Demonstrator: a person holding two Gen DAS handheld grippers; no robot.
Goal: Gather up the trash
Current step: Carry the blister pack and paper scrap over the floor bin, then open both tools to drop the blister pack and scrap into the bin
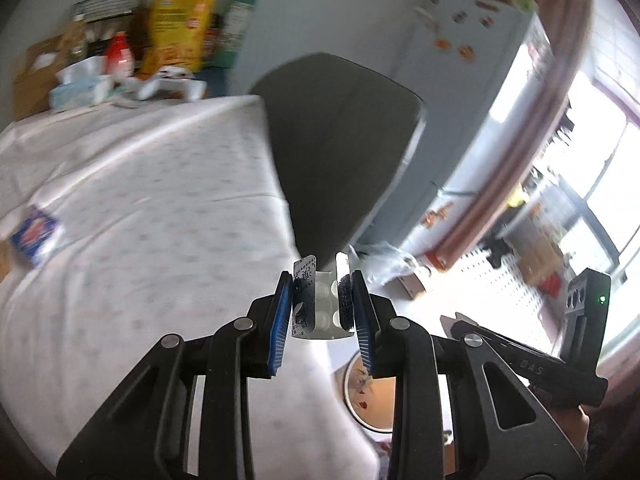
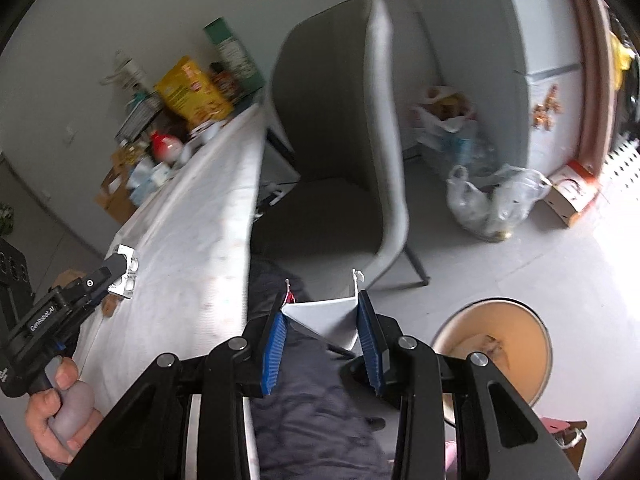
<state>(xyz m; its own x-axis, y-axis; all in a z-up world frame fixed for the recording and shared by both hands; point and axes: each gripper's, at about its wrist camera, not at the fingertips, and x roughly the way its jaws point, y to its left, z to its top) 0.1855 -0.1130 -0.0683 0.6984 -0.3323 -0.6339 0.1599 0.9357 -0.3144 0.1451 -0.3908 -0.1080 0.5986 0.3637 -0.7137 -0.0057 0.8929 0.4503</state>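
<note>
Beside table edge, bare floor.

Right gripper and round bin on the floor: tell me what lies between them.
In the right wrist view, only bare grey floor separates the right gripper, shut on a folded white paper piece, from the round bin.

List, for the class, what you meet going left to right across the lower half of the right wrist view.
Person's hand on the left gripper holding a blister pack → white tablecloth → right gripper clamping folded white paper → round bin.
</note>
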